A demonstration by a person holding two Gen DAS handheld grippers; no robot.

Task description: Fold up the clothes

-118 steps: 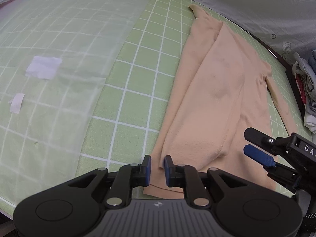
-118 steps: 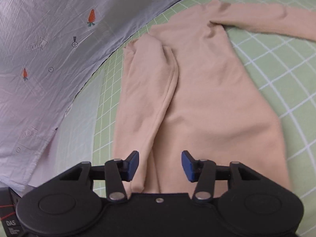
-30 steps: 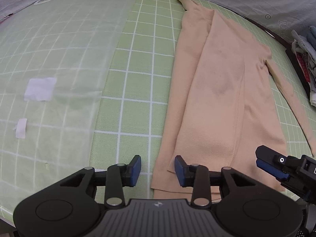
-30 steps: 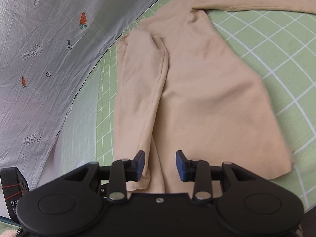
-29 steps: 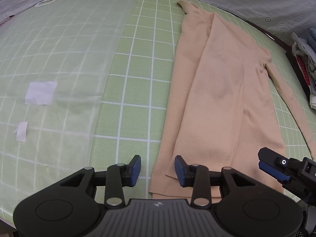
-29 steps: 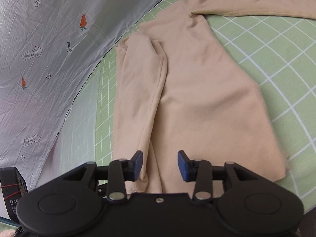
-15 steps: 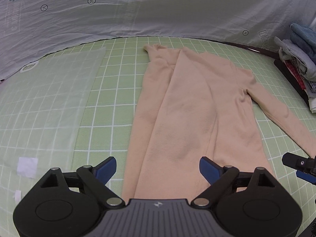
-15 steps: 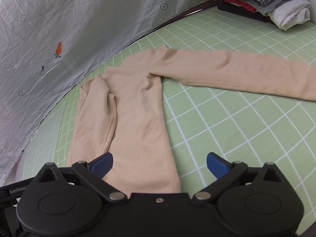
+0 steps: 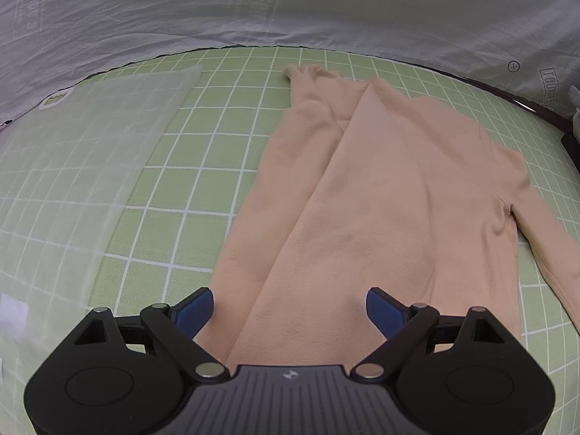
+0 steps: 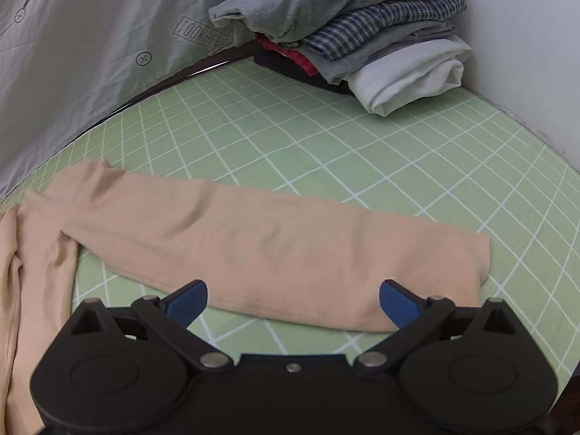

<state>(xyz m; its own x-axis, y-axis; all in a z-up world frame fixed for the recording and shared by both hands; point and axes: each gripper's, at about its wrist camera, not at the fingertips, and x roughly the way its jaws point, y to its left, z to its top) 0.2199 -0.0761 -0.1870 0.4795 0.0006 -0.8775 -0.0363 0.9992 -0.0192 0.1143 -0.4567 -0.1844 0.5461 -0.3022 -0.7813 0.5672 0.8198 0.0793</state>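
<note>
One green gridded mat [image 9: 224, 137] carries the peach long-sleeved top [image 9: 380, 199], lying flat, one sleeve [image 10: 275, 246] stretched sideways. Folded clothes [image 10: 355, 36] are stacked at the mat's corner. Left gripper [image 9: 290, 308] and right gripper [image 10: 293, 301] stand spread wide, holding nothing, above the fabric.

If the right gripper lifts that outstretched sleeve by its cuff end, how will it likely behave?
Probably floppy: the sleeve lies flat on the green grid mat with soft ripples, so it should drape and trail. Likely light, since the knit looks thin. It may tug the peach sweater, to which it is attached. The right gripper is open above it.
</note>
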